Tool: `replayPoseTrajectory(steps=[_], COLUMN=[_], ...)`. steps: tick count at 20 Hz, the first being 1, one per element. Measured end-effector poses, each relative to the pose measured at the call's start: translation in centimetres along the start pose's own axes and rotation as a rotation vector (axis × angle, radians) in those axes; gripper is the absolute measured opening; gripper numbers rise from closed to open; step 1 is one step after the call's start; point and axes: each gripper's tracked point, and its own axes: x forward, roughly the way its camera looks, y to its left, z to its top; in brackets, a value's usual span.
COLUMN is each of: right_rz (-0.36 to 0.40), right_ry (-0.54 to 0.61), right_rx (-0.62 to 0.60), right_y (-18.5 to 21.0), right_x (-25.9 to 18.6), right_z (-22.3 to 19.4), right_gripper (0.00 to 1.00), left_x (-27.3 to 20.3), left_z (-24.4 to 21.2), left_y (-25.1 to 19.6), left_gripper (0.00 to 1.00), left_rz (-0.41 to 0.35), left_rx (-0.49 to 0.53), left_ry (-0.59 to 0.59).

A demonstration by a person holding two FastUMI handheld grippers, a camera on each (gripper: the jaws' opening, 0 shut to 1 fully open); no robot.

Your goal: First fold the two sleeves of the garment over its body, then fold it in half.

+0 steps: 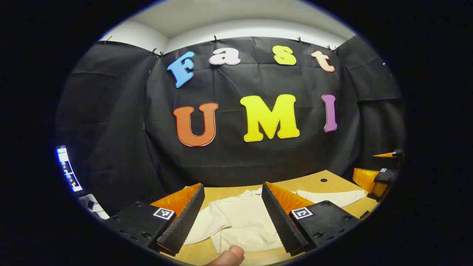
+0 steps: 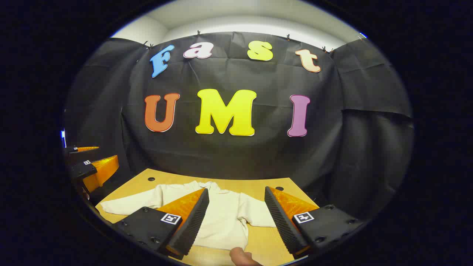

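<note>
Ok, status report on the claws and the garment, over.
Left claw open, right claw open, both above table. Garment flat, sleeves unfolded. Nothing blocking.

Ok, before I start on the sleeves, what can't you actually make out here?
- Garment, left gripper view: its middle sits behind the left gripper's fingers; the hem runs off the lower edge.
- Garment, right gripper view: the right gripper's fingers cover part of one sleeve and the body.
- Screen, left gripper view: at the edge, too small to judge.
</note>
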Motion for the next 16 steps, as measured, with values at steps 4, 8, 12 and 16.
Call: replayPoseTrajectory(steps=[4,8,12,16], right_rz=[0.004,0.004,0.040,0.059], right_ry=[-0.012,-0.072,-0.059,-0.066], right_rx=[-0.011,-0.014,-0.028,-0.049], right_y=[1.7,2.2,3.4,3.9], right_x=[0.5,1.3,2.3,3.3], right_z=[0.6,2.4,2.7,3.3], right_gripper=[0.94,0.94,0.94,0.94], left_x=[0.6,1.4,2.3,3.2], left_z=[-0.1,0.1,0.7,0.8], left_y=[-0.1,0.1,0.4,1.1], left_gripper=[0.99,0.99,0.99,0.99], left_rz=[-0.007,0.001,0.024,0.054], left_rx=[-0.003,-0.009,-0.033,-0.043], left_ry=[0.002,-0.001,-0.014,-0.015])
